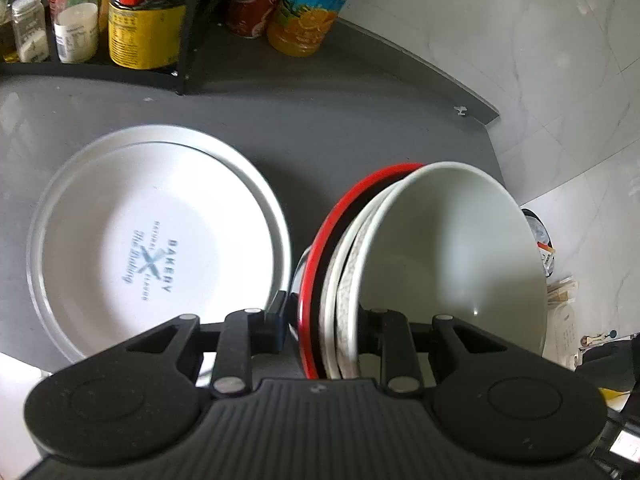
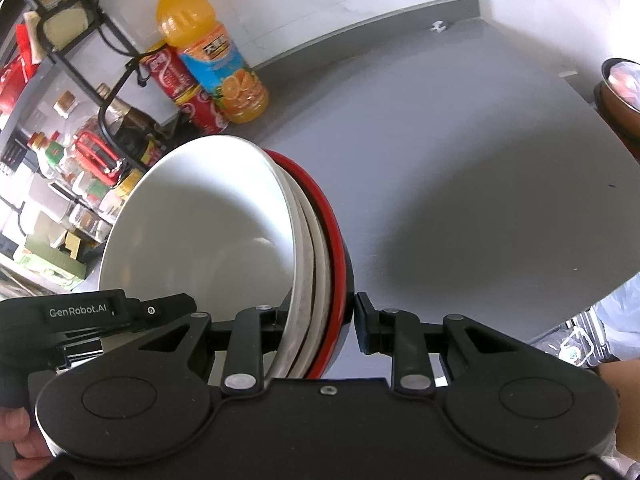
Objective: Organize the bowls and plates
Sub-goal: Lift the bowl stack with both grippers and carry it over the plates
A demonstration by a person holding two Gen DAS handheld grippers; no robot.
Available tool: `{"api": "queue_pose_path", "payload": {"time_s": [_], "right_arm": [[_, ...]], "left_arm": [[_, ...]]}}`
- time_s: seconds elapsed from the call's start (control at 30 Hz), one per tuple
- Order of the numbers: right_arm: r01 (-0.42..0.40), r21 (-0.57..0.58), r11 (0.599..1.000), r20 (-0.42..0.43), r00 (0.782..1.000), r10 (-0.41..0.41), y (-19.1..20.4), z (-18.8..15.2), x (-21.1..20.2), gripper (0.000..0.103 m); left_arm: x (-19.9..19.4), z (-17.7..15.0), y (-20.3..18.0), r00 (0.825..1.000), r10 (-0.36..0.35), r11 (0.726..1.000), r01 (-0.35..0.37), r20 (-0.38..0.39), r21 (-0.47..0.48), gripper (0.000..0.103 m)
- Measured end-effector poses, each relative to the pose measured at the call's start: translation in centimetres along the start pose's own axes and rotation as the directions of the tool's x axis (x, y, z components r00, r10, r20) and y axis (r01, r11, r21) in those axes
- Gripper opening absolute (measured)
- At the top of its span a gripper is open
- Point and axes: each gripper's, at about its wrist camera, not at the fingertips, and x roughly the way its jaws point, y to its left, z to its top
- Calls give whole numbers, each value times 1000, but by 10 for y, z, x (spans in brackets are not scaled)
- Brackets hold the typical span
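Together the left gripper [image 1: 324,316] and right gripper [image 2: 316,320] have their fingers clamped on opposite rims of a bowl stack [image 1: 440,248], lower centre, above the grey bench [image 1: 340,128]; stacked white plates [image 1: 156,240] sit left.

A dark grey desk [image 1: 360,120] is carrying two nested white plates [image 1: 160,240] lying flat on its left part. At its back edge an orange juice bottle [image 1: 312,12] and red cans [image 1: 252,4] are standing beside a black rack [image 1: 184,40].

Glossy ceramic-looking white bowl [image 1: 452,248], glossy red-rimmed bowl [image 1: 320,240], on a matt grey counter [image 1: 340,128].
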Motion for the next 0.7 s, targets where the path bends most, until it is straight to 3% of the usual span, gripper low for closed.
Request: {"api": "queue_pose_path", "payload": {"time_s": [0.7], "right_arm": [[-29, -76, 997, -60, 998, 24, 77, -3, 34, 27]], "left_arm": [[-34, 21, 74, 1000, 29, 998, -29, 8, -47, 26]]}}
